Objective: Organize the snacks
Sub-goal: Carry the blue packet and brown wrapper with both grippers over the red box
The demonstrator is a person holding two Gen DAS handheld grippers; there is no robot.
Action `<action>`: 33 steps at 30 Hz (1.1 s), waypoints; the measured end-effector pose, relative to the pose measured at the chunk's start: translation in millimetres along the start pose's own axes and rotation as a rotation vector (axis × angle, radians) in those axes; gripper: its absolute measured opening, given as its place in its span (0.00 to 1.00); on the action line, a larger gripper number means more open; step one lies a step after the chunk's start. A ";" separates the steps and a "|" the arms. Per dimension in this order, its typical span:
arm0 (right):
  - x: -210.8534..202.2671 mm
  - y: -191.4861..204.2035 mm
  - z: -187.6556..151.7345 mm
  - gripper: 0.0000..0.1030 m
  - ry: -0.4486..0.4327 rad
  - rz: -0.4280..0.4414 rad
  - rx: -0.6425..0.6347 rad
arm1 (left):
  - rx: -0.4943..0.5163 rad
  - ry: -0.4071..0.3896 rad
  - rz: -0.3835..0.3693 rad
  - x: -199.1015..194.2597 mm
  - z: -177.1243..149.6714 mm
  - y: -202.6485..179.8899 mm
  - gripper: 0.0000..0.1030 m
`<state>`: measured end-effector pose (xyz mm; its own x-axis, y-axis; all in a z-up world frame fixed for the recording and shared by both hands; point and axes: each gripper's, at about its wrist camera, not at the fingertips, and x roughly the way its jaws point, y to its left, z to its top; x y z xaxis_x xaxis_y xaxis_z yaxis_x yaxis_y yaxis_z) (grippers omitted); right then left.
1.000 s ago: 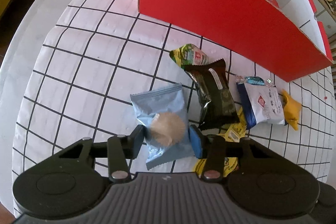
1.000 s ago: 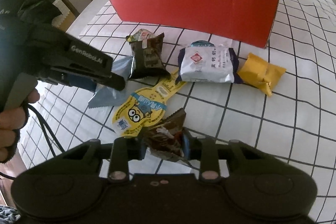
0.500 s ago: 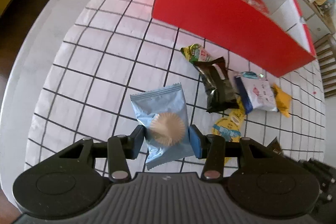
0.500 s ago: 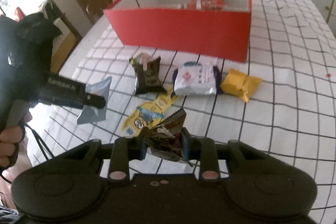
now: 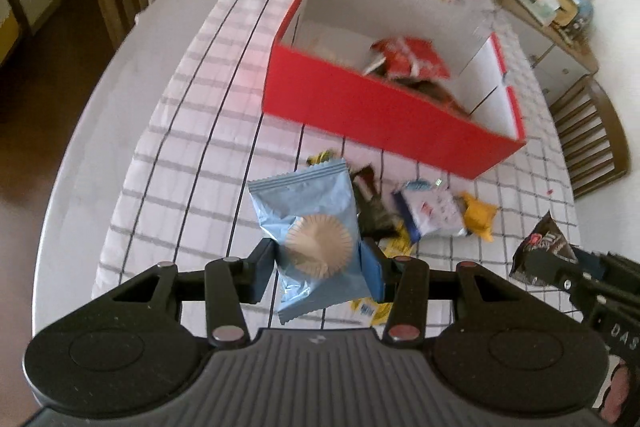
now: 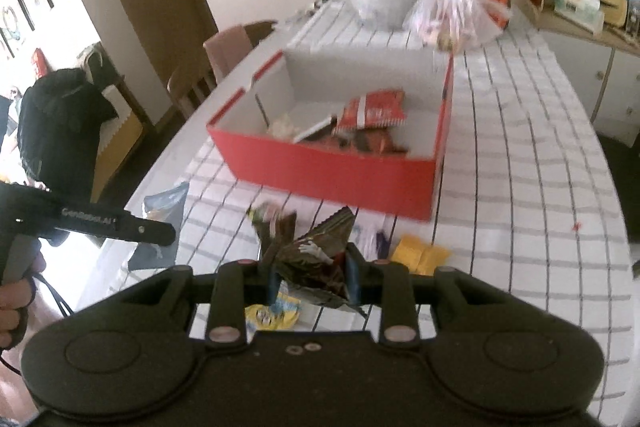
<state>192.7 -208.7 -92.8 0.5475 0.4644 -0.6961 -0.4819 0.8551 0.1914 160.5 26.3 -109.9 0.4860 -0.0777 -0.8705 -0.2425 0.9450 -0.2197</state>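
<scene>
Both lifted tools — blue packet (image 5: 308, 223) pinched in left tool (image 5: 318, 263).

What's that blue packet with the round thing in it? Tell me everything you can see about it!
The light blue packet is a shiny, crinkly plastic wrapper with zigzag-cut ends. A round, pale, ridged cake shows on its front. It is lifted above the checked tablecloth, standing roughly upright and a little tilted. The left gripper pinches it, one blue pad pressing on each side of the round part. Nothing else touches it.
</scene>
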 end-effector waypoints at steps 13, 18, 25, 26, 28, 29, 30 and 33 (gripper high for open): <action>7.7 -14.5 58.3 0.29 -0.073 -0.047 -0.023 | 0.095 -0.135 0.020 -25.8 55.3 -30.6 0.44; 23.9 -20.7 81.8 0.29 -0.082 -0.058 -0.019 | 0.108 -0.154 0.028 -22.7 81.5 -35.9 0.44; 57.5 -34.1 112.6 0.30 -0.069 -0.084 -0.010 | 0.132 -0.149 0.049 -4.7 117.6 -40.9 0.45; 63.3 -36.2 115.8 0.30 -0.061 -0.087 -0.007 | 0.133 -0.143 0.055 -0.1 123.0 -41.3 0.45; 74.0 -39.6 120.1 0.30 -0.046 -0.091 -0.005 | 0.135 -0.133 0.064 8.5 131.1 -41.2 0.45; 80.7 -41.4 122.5 0.30 -0.036 -0.093 -0.004 | 0.135 -0.125 0.068 13.6 135.4 -41.2 0.45; 86.1 -42.7 124.3 0.30 -0.027 -0.095 -0.004 | 0.137 -0.119 0.071 17.6 139.1 -41.3 0.45; 103.3 -45.1 127.8 0.29 0.000 -0.101 -0.010 | 0.150 -0.099 0.081 30.8 150.5 -42.0 0.45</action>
<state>358.4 -169.8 -84.9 0.5936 0.3758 -0.7116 -0.4307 0.8953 0.1136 312.1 32.0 -61.3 0.5519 0.0248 -0.8335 -0.1594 0.9843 -0.0763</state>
